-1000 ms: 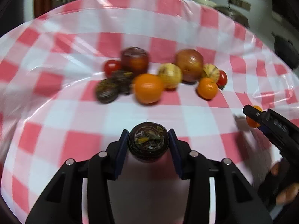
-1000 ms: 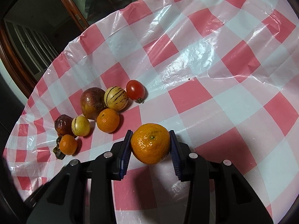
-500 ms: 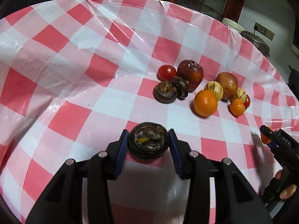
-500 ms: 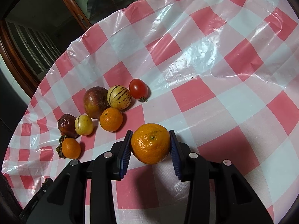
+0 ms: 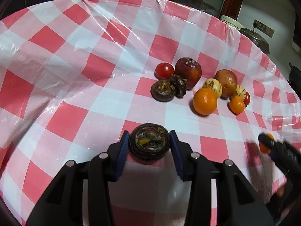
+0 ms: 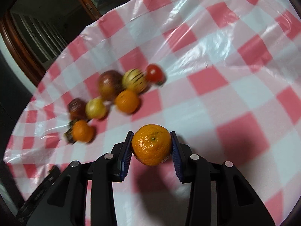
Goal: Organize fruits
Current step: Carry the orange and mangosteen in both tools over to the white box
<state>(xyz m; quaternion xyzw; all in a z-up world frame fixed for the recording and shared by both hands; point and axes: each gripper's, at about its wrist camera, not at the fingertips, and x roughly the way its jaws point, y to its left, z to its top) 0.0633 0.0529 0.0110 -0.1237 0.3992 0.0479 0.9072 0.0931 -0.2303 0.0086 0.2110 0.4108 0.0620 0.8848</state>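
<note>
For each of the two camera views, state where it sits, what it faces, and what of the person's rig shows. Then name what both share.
Left wrist: on the left gripper, facing the fruit pile across the checked tablecloth; its fingers clamp a dark mangosteen; the right gripper shows at the right edge.
Right wrist: on the right gripper, clamping a mandarin, view blurred.
Shared: the pile, including the large orange.

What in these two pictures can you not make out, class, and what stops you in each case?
- Fruit pile, right wrist view: motion blur smears the skins.
- Right gripper, left wrist view: blurred, partly cut off by the edge; only a sliver of its orange shows.
- Underside of the dark fruit, left wrist view: hidden by the left gripper.
- Table edge nearest the person: hidden by gripper bodies, both views.
</note>
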